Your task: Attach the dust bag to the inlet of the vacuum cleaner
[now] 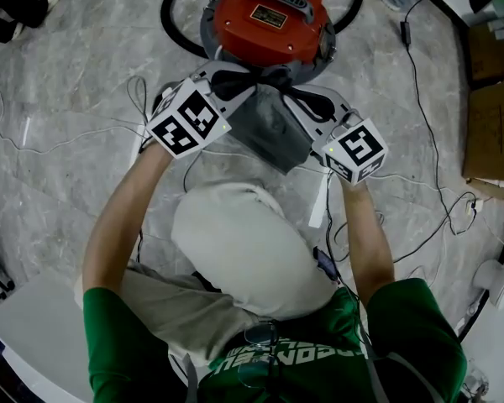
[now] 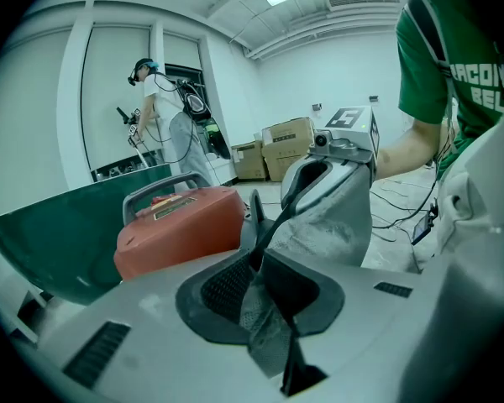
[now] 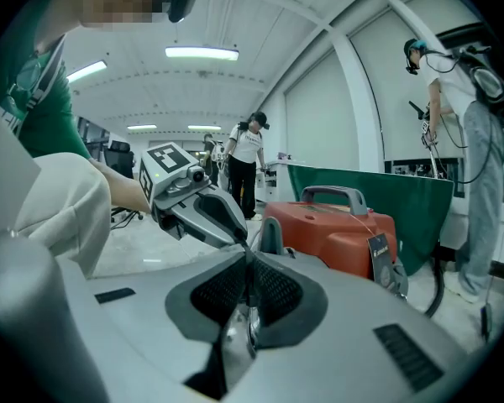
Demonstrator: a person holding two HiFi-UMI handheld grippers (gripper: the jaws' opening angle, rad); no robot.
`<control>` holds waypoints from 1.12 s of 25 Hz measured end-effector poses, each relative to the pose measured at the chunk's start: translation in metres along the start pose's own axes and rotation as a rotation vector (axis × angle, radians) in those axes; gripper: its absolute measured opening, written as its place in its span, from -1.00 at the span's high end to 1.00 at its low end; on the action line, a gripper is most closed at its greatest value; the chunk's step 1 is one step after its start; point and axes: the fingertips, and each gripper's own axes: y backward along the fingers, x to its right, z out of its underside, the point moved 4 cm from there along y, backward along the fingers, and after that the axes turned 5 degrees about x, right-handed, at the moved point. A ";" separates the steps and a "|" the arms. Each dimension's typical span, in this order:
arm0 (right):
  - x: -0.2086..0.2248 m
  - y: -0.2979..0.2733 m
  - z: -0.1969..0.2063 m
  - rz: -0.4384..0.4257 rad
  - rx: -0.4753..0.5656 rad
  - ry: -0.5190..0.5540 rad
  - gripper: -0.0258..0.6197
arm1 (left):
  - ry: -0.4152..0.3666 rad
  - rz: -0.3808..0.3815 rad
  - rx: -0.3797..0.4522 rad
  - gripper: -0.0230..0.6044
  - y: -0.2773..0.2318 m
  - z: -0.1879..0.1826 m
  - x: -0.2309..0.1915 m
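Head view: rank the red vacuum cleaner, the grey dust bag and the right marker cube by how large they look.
1. vacuum cleaner, clearly largest.
2. dust bag, its top edge partly covered.
3. right marker cube, smallest, though it sits nearer the camera.

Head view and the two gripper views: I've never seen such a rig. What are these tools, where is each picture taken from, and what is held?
No robot here: a person holds a two-jaw gripper in each hand. The head view looks down from a camera on the person's head; the other two come from cameras riding on each gripper, looking along its jaws. On the floor stands a red vacuum cleaner. The left gripper is clamped on the grey cloth of the dust bag; the right gripper pinches the bag's edge from the other side. The bag hangs between them, close against the vacuum cleaner.
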 end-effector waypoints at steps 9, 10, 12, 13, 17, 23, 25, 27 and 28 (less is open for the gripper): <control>-0.002 0.009 0.003 0.050 0.017 -0.059 0.82 | -0.022 -0.042 0.022 0.77 0.004 0.001 0.001; -0.002 0.011 0.002 0.058 0.019 -0.058 0.82 | -0.019 -0.054 0.032 0.77 0.007 -0.001 0.000; -0.002 0.015 -0.001 0.072 0.025 -0.056 0.82 | -0.012 -0.069 0.057 0.77 0.013 -0.005 -0.004; -0.001 0.016 -0.004 0.080 0.030 -0.056 0.82 | -0.011 -0.074 0.069 0.77 0.017 -0.008 -0.007; -0.003 0.020 -0.019 0.098 0.045 -0.050 0.82 | 0.001 -0.103 0.106 0.77 0.031 -0.012 -0.011; -0.013 0.005 -0.052 0.078 0.028 -0.001 0.89 | 0.010 -0.158 0.146 0.91 0.064 -0.013 -0.026; -0.015 0.001 -0.063 0.086 0.021 0.000 0.90 | 0.023 -0.176 0.135 0.91 0.079 -0.010 -0.031; -0.019 -0.005 -0.079 0.089 0.012 -0.008 0.90 | 0.065 -0.197 0.140 0.91 0.104 -0.011 -0.038; -0.022 -0.010 -0.090 0.089 0.008 -0.013 0.90 | 0.093 -0.210 0.149 0.91 0.120 -0.014 -0.043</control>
